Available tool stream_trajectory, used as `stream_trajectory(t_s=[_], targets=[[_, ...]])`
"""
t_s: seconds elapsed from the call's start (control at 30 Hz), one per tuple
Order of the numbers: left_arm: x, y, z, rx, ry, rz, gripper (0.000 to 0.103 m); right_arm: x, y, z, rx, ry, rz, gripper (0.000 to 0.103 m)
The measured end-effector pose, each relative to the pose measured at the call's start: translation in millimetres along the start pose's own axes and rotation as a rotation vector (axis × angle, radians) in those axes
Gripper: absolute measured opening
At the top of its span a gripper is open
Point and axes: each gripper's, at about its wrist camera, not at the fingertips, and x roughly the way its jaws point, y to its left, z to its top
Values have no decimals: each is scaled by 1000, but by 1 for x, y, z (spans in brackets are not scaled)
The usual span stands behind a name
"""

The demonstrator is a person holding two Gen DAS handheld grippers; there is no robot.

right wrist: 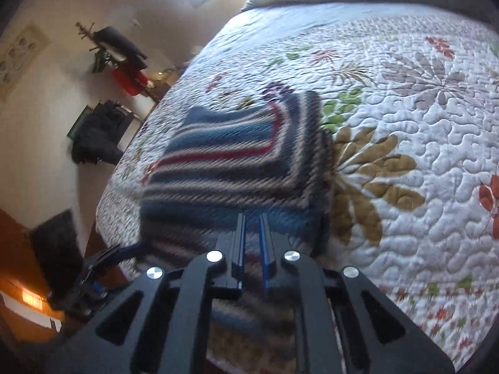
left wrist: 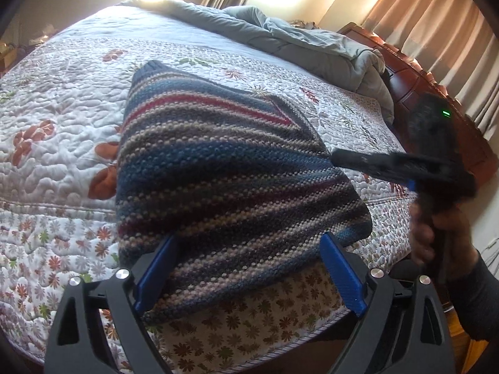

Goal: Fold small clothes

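Left wrist view: we see a folded striped knit sweater (left wrist: 224, 168) lying on the floral quilt (left wrist: 62, 143) of a bed, near the quilt's front edge. The left hand-held gripper (left wrist: 249, 268) is released: its two blue pads (left wrist: 343, 277) stand wide apart, one at either side of the sweater's near edge, and we cannot tell whether they touch the knit. At 3 o'clock in this view the right hand-held gripper (left wrist: 340, 157) reaches in, blurred, with its tip at the sweater's right edge; the person's right hand (left wrist: 436, 227) holds its handle. A rumpled grey duvet (left wrist: 312, 46) lies at 1 o'clock on the far part of the bed, beside a reddish wooden headboard (left wrist: 436, 93) and beige curtains (left wrist: 436, 15).

Right wrist view: we see the same sweater (right wrist: 237, 162) as a squarish stack of blue, red, grey and cream stripes, set toward 9 o'clock of the quilt (right wrist: 421, 124), near the bed's edge. The right hand-held gripper (right wrist: 252, 227) is nearly clenched, its blue pads (right wrist: 265, 243) parallel with only a narrow slit between them, at the sweater's near edge; motion blur keeps us from telling whether any fabric is pinched. The left hand-held gripper (right wrist: 124, 251) shows at 8 o'clock, at the sweater's lower left corner. A coat rack (right wrist: 115, 50) with dark and red garments stands against the wall at 10 o'clock.
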Motion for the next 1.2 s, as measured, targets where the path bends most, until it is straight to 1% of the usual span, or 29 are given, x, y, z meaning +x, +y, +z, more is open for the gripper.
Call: stream_trajectory(t_s=[0.07, 0.1, 0.17, 0.2, 0.23, 0.27, 0.3, 0.33, 0.4, 0.47, 0.53, 0.57, 0.67, 0.77, 0.83, 0.93, 1.03, 1.17, 1.2], targets=[[-2, -3, -2, -4, 1, 16, 92, -2, 5, -15, -13, 14, -16, 13], [-4, -6, -3, -6, 1, 36, 92, 2, 2, -24, 2, 43, -32, 15], [-10, -12, -6, -9, 4, 80, 92, 13, -4, -37, 2, 72, -79, 13], [-17, -17, -8, -13, 1, 109, 92, 10, 1, -41, -23, 67, -102, 13], [-24, -22, -10, -14, -11, 131, 94, 7, 6, -43, -40, 59, -116, 21], [-32, -27, -12, -8, -29, 153, 100, 0, 13, -45, -55, 47, -118, 29], [-45, -34, -16, 2, -60, 188, 99, -13, 25, -47, -67, 23, -118, 48], [-55, -41, -19, 13, -84, 210, 99, -20, 31, -50, -75, 3, -124, 58], [-77, -56, -26, 34, -129, 262, 99, -44, 52, -61, -113, -48, -140, 61], [-102, -71, -37, 40, -204, 308, 99, -63, 68, -73, -137, -81, -151, 70], [-121, -84, -45, 44, -257, 349, 99, -86, 85, -89, -155, -124, -172, 90], [-131, -92, -52, 57, -276, 384, 99, -100, 93, -102, -160, -157, -185, 92], [-152, -106, -60, 53, -285, 464, 99, -127, 108, -126, -155, -218, -222, 95], [-172, -117, -70, 34, -280, 444, 99, -149, 120, -149, -163, -255, -267, 98], [-185, -125, -79, 28, -278, 456, 99, -162, 125, -161, -161, -280, -284, 100], [-198, -138, -88, 28, -241, 476, 99, -179, 137, -178, -175, -304, -303, 100], [-210, -151, -100, 21, -240, 429, 99, -194, 149, -186, -209, -323, -317, 100], [-224, -163, -109, 26, -259, 445, 99, -208, 162, -191, -236, -354, -309, 100], [-227, -166, -111, 28, -263, 449, 99, -210, 165, -192, -243, -361, -296, 100]])
